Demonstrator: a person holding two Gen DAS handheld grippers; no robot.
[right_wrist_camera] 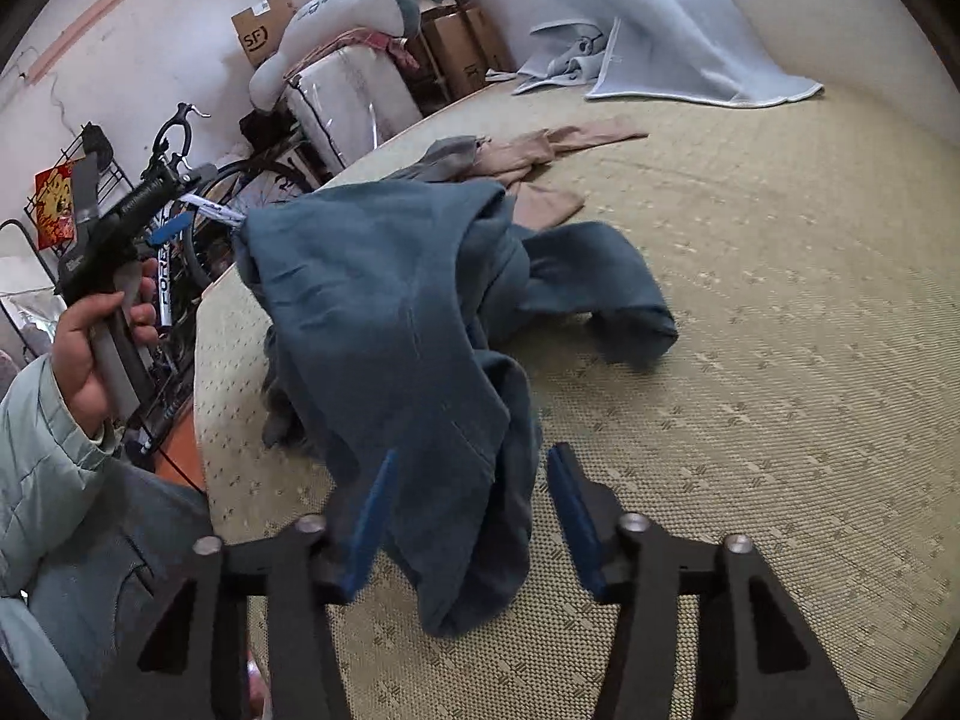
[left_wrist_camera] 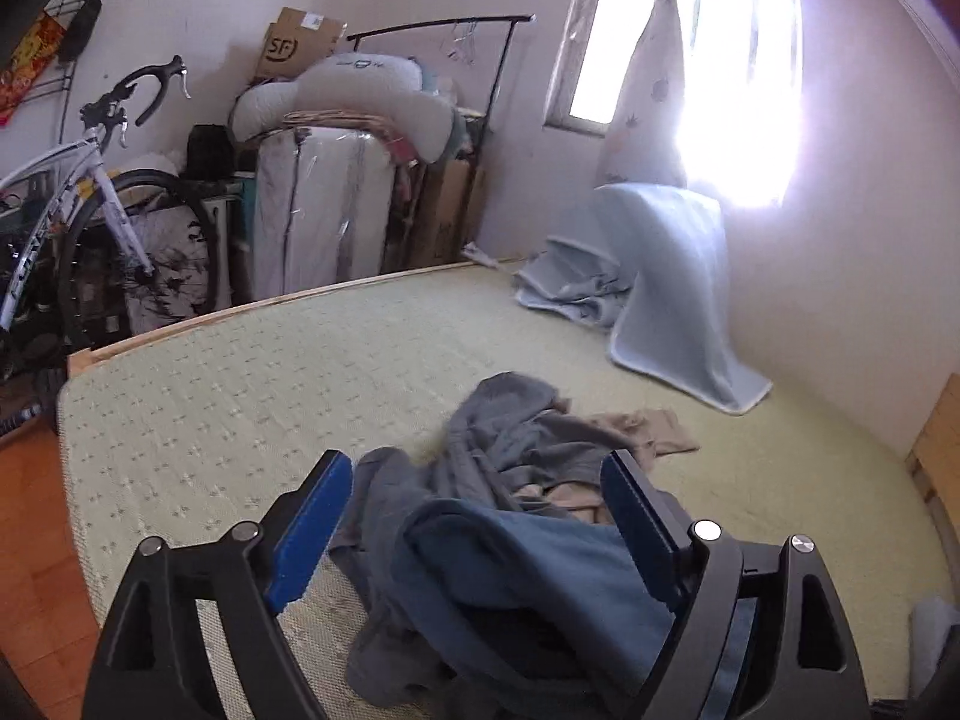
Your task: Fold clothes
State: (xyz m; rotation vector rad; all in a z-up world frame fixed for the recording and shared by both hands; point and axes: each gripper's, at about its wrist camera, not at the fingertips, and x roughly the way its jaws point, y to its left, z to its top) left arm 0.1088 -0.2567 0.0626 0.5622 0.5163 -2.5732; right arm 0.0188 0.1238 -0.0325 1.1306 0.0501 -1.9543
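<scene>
A blue garment [right_wrist_camera: 384, 324] hangs lifted above the bed, one end trailing on the mat [right_wrist_camera: 600, 294]. In the right wrist view the left gripper [right_wrist_camera: 234, 222] holds its upper corner, though in its own view the left gripper [left_wrist_camera: 480, 516] shows jaws wide apart with the blue garment [left_wrist_camera: 528, 588] draped between them. My right gripper [right_wrist_camera: 471, 516] is open, its fingers either side of the hanging lower part of the cloth, not closed on it. A grey garment [left_wrist_camera: 516, 426] and a beige garment [right_wrist_camera: 540, 150] lie crumpled behind.
The bed has a green woven mat [right_wrist_camera: 750, 360]. A light blue blanket [right_wrist_camera: 654, 18] lies at the far corner by the wall. A bicycle [left_wrist_camera: 78, 192], boxes and a wrapped mattress [left_wrist_camera: 318, 210] stand beyond the bed's left edge. The person's arm [right_wrist_camera: 54, 432] is at left.
</scene>
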